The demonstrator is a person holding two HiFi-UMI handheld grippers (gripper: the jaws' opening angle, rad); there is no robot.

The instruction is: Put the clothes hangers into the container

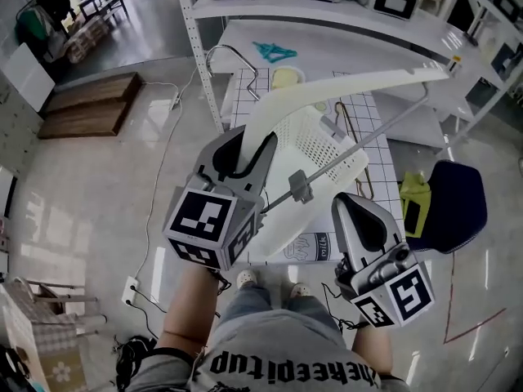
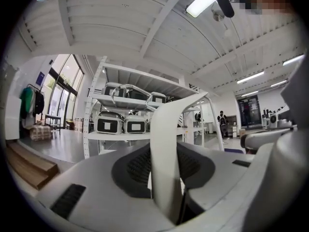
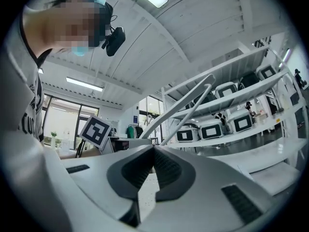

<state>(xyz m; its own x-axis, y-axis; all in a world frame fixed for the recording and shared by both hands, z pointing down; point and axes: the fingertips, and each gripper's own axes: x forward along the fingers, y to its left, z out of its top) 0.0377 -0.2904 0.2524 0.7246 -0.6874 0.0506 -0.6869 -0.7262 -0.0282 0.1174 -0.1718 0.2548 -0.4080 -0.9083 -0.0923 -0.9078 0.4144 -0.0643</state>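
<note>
Left gripper [image 1: 252,155] squeezed shut on white hanger [image 1: 359,84], held up over white basket [image 1: 323,149]. Right gripper [image 1: 355,207] closed, holding nothing. Carrying step, most likely. Next: lower white hanger down into white basket, then let go.

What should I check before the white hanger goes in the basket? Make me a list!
1. Grip: ok. The left tongs are shut on the wide arm of the white hanger.
2. Aim: ok. In the head view the hanger is over the basket; how high above it, cannot tell.
3. Room in the basket: cannot tell. The hanger and tongs hide much of its inside.
4. Right tongs out of the way: ok. They are shut on nothing, off to the side.
5. Hook free of the shelf post: cannot tell. They look close in the head view.
</note>
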